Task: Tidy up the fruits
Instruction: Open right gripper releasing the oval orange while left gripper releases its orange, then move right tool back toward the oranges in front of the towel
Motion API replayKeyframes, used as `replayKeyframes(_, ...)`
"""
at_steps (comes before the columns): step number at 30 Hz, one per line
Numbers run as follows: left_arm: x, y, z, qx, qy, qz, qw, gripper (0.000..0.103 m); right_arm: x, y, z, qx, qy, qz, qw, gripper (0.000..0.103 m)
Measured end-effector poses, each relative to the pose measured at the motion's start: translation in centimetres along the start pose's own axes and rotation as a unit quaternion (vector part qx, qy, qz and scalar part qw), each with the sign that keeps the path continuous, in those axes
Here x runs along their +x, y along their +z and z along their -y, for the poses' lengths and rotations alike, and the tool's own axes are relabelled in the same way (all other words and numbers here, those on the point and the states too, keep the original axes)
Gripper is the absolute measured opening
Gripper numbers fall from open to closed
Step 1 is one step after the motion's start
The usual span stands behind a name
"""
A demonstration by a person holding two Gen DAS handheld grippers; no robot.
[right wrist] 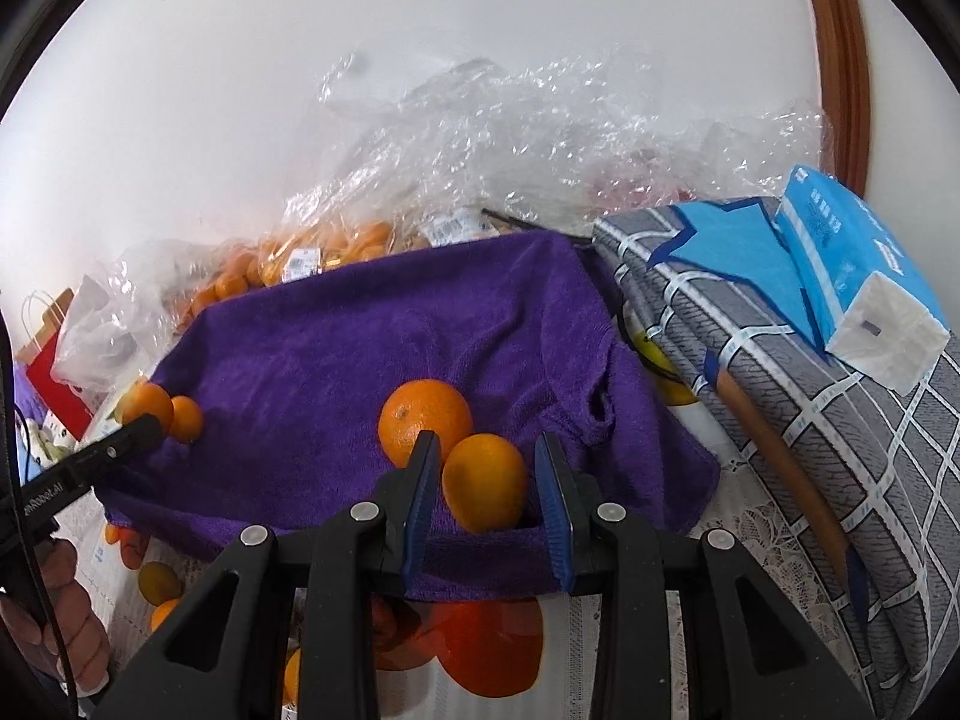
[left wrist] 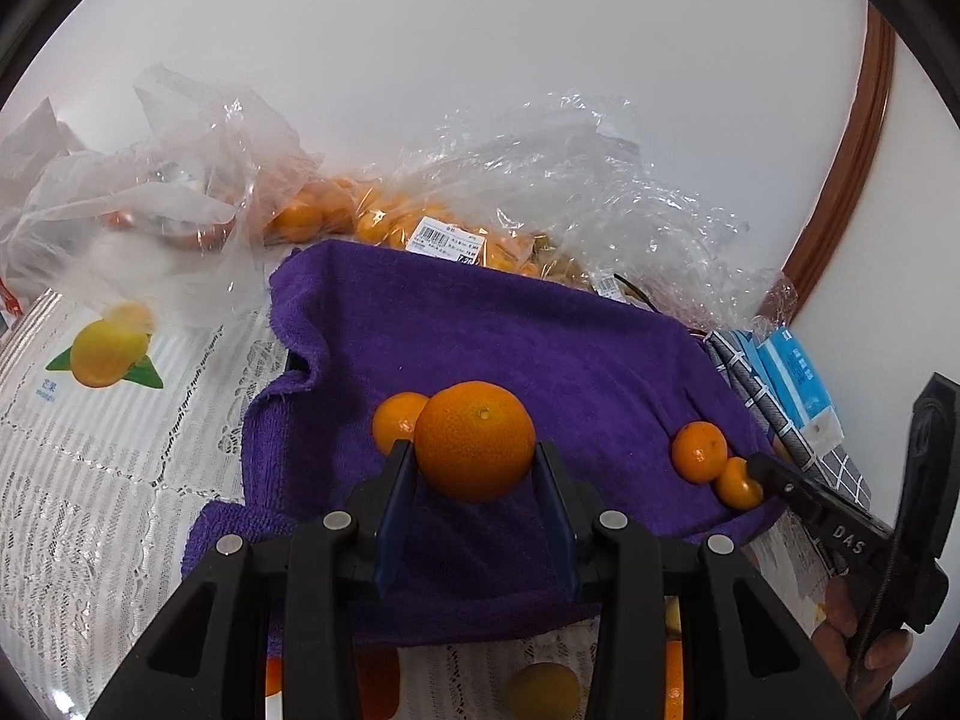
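step: we are laying fruit on the purple towel [left wrist: 480, 324] | left hand-held gripper [left wrist: 474, 468] clamps a large orange [left wrist: 474, 441] | right hand-held gripper [right wrist: 489, 480] straddles a small orange [right wrist: 485, 483] (right pad clear, jaws narrow) | next: set down, release gently.

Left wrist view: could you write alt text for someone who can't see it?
A handheld left gripper clasps a large orange between blue pads above a purple towel, where three smaller oranges lie; the right gripper touches one at the right. Behind, clear plastic bags of oranges sit against a white wall.
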State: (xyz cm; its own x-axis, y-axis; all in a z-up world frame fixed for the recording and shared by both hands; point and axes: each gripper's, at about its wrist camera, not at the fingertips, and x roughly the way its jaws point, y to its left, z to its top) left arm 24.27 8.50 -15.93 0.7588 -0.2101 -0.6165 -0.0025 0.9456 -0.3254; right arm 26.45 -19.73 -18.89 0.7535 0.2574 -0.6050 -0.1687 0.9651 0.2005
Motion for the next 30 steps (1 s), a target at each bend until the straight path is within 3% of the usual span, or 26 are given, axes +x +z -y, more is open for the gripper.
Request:
replayKeyframes(3, 0.1, 0.0, 0.0, -0.002, 0.001, -0.001, 1.0000, 0.038, -0.5, 0.1, 0.0, 0.005, -0.011, 0.008, 1.000, 0.046)
replayKeyframes(11, -0.2, 0.0, 0.5, 0.014, 0.000, 0.007, 0.9999, 0.039, -1.6, -0.4, -0.4, 0.004, -0.028, 0.017, 0.999, 0.047)
replayKeyframes(15, -1.0, 0.1, 0.5, 0.015, -0.008, 0.028, 0.9994, 0.051, -3.3, -0.8, -0.7, 0.017, -0.035, 0.019, 0.999, 0.047)
replayKeyframes(25, -2.1, 0.6, -0.4, -0.006, -0.007, 0.049, 0.9987, 0.054, -5.4, -4.1, -3.1, -0.014, -0.027, -0.025, 0.999, 0.047)
replayKeyframes(30, -2.5, 0.8, -0.7, -0.011, -0.004, 0.060, 0.9982, 0.054, -5.3, -5.5, -3.5, -0.003, 0.007, -0.054, 0.998, 0.045)
